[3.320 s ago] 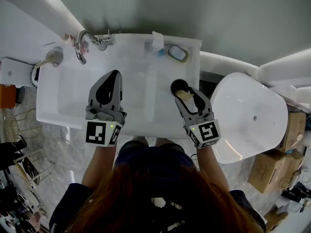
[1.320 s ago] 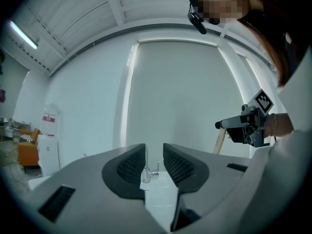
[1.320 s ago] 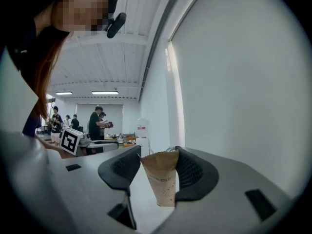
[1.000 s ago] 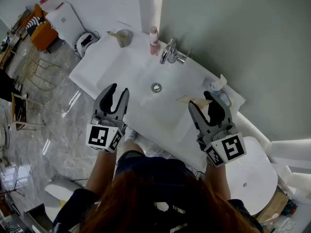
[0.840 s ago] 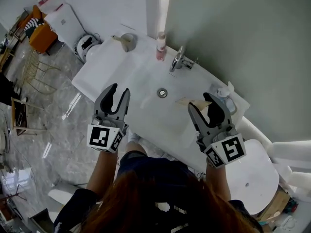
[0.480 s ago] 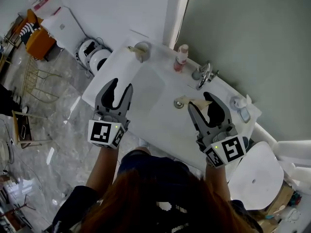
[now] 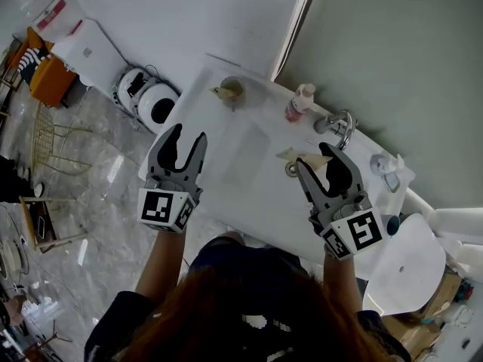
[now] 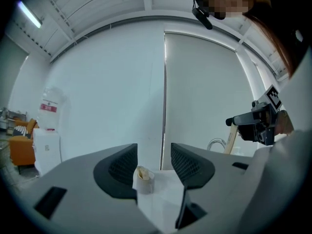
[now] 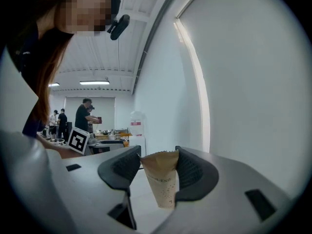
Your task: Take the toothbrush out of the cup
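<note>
A grey cup [image 7: 229, 90] with a pale toothbrush head sticking out stands at the far left corner of the white sink counter [image 7: 249, 194]. My left gripper [image 7: 189, 132] hovers over the counter's left end, short of the cup. Its jaws are opening with nothing between them. In the left gripper view the cup [image 8: 144, 179] shows beyond the gap of the left gripper [image 8: 153, 155]. My right gripper [image 7: 315, 157] is shut on a tan paper packet [image 7: 300, 157] near the drain. The right gripper view shows the packet [image 9: 163, 179] clamped upright in the right gripper [image 9: 158, 160].
A chrome faucet [image 7: 341, 123], a pink bottle [image 7: 299, 102] and a soap dispenser [image 7: 392, 164] line the wall side of the counter. The drain [image 7: 291, 170] lies by the right gripper. A round white appliance [image 7: 151, 100] sits on the floor at left, a toilet [image 7: 400, 262] at right.
Both grippers have travelled left along the counter toward the end with the cup. The left jaws have spread wider. The right gripper still holds the tan packet.
</note>
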`<state>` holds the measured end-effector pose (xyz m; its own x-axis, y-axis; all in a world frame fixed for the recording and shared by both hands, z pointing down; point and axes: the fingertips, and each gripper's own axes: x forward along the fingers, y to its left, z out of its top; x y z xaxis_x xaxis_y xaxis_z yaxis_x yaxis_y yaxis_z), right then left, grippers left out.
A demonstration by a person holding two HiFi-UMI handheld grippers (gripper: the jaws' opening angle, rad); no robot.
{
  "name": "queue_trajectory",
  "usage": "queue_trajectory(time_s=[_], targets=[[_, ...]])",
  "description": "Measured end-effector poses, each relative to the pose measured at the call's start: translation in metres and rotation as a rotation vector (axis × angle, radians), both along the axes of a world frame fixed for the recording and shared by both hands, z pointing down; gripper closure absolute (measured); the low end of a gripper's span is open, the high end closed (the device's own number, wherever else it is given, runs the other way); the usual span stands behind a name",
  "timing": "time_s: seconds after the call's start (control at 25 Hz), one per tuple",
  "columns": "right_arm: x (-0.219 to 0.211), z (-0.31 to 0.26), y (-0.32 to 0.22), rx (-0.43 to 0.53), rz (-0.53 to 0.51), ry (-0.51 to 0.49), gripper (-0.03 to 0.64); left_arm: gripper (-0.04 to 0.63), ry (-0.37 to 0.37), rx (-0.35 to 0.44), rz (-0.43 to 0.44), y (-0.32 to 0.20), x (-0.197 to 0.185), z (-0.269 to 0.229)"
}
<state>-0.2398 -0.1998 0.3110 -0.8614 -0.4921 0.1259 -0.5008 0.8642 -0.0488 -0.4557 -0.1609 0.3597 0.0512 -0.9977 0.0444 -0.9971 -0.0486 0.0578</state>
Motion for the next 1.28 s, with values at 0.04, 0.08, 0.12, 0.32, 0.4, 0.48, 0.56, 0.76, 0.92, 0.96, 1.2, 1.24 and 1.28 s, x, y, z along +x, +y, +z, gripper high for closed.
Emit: queue_trajectory(time_s=[0.04,0.08,0.12,0.32,0.4,0.48,0.56,0.76,0.92,0.96,1.2,1.24,1.28], targets=[[-0.003,0.0,-0.003,-0.004,0.0,0.008,0.38,0.386,0.005,-0.001,0.0,-0.003,-0.004,0.001],[-0.006,0.001,-0.005,-0.009,-0.002,0.013,0.38,0.385,0.009,-0.003,-0.001,-0.005,-0.006,0.002],[-0.007,0.002,-0.008,-0.014,-0.005,0.014,0.38,0.385,0.01,-0.006,-0.003,-0.008,-0.008,0.004],[-0.019,0.004,-0.017,-0.033,-0.039,0.004,0.38,0.383,0.035,-0.03,-0.015,-0.016,-0.008,0.014],[-0.025,0.004,-0.019,-0.04,-0.055,0.003,0.38,0.383,0.052,-0.036,-0.02,-0.018,-0.01,0.016],[-0.03,0.007,-0.021,-0.049,-0.066,0.002,0.38,0.383,0.049,-0.046,-0.021,-0.023,-0.012,0.021],[-0.037,0.012,-0.023,-0.058,-0.077,0.005,0.38,0.379,0.044,-0.061,-0.018,-0.031,-0.014,0.029],[-0.052,0.033,-0.03,-0.084,-0.101,0.029,0.38,0.363,0.041,-0.11,0.002,-0.061,-0.023,0.058],[-0.058,0.05,-0.043,-0.108,-0.099,0.05,0.38,0.353,0.034,-0.138,0.027,-0.087,-0.026,0.079],[-0.059,0.054,-0.046,-0.113,-0.099,0.052,0.38,0.353,0.03,-0.143,0.032,-0.093,-0.027,0.083],[-0.073,0.075,-0.067,-0.143,-0.113,0.064,0.38,0.342,0.01,-0.188,0.045,-0.13,-0.031,0.112],[-0.075,0.077,-0.07,-0.147,-0.117,0.065,0.38,0.339,0.009,-0.197,0.046,-0.136,-0.031,0.118],[-0.077,0.078,-0.073,-0.149,-0.12,0.065,0.38,0.336,0.009,-0.206,0.05,-0.141,-0.032,0.123]])
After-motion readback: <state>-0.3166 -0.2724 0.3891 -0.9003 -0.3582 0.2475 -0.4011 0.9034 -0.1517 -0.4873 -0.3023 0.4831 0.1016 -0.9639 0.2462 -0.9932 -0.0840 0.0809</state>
